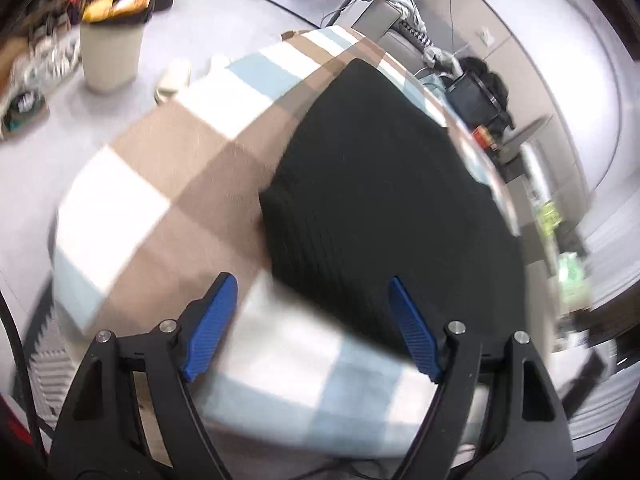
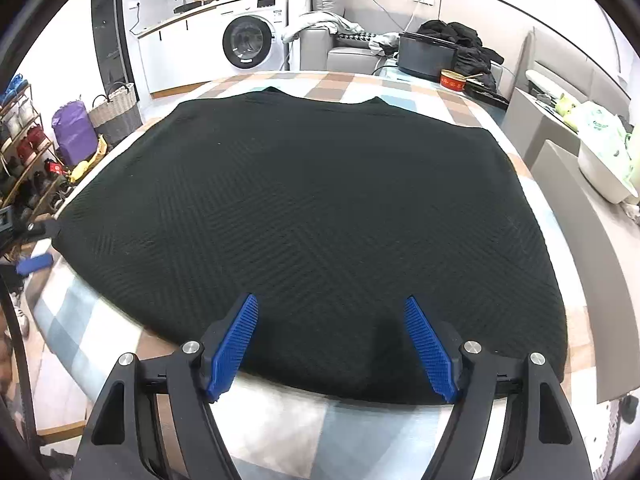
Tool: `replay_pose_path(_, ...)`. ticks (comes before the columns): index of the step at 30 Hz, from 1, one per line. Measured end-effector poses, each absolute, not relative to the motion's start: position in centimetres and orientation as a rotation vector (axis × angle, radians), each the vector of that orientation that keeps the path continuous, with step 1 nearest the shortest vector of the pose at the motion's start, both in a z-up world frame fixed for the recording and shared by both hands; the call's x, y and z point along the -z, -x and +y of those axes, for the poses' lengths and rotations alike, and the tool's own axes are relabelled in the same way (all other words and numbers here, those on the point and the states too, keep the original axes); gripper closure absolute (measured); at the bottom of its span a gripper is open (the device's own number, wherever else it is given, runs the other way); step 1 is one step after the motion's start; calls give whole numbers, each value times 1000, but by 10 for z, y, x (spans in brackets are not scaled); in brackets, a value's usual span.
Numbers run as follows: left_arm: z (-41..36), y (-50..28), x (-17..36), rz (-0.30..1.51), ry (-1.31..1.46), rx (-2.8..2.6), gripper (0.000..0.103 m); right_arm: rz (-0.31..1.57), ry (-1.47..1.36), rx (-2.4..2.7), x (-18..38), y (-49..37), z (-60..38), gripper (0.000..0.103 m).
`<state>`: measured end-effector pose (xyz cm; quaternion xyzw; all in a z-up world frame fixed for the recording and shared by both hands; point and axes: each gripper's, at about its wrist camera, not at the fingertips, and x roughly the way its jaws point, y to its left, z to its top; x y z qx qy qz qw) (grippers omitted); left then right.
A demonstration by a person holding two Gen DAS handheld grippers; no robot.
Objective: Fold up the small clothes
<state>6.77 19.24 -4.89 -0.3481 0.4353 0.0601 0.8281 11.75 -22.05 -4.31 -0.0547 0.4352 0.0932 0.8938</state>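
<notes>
A black ribbed knit garment (image 2: 312, 208) lies spread flat on a table covered with a checked brown, white and pale blue cloth (image 2: 280, 428). My right gripper (image 2: 332, 308) is open, its blue pads wide apart just above the garment's near hem. My left gripper (image 1: 312, 288) is open and empty, over the garment's (image 1: 384, 200) near left corner and the checked cloth (image 1: 160, 184); that view is blurred. One blue finger of the left gripper (image 2: 34, 263) shows at the far left in the right wrist view.
A washing machine (image 2: 252, 40) and a grey sofa (image 2: 348, 52) with clothes stand behind the table. A red tin (image 2: 452, 79) and a black box (image 2: 426, 56) sit at the far right edge. A bin (image 1: 108, 52) and a shoe rack (image 2: 24, 152) stand left.
</notes>
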Motion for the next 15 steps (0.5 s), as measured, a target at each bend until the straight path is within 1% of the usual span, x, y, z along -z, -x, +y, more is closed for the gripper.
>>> replay_pose_path(4,190,-73,56,871,811,-98,27,895,139,-224,43,-117,-208,25)
replay_pose_path(10,183,-98,57,807,801,-165,27,894,163,-238,45,-113,-201,25)
replay_pose_path(12,184,-106,59,789,797,-204,37,906,165,-233,49,-114,-201,25)
replay_pose_path(14,185,-113,63,786,798,-250,76,917,169,-225,52,-115,-202,25)
replay_pose_path(15,187,-115,65,787,804,-251,76,924,171,-226,55,-116,-203,25)
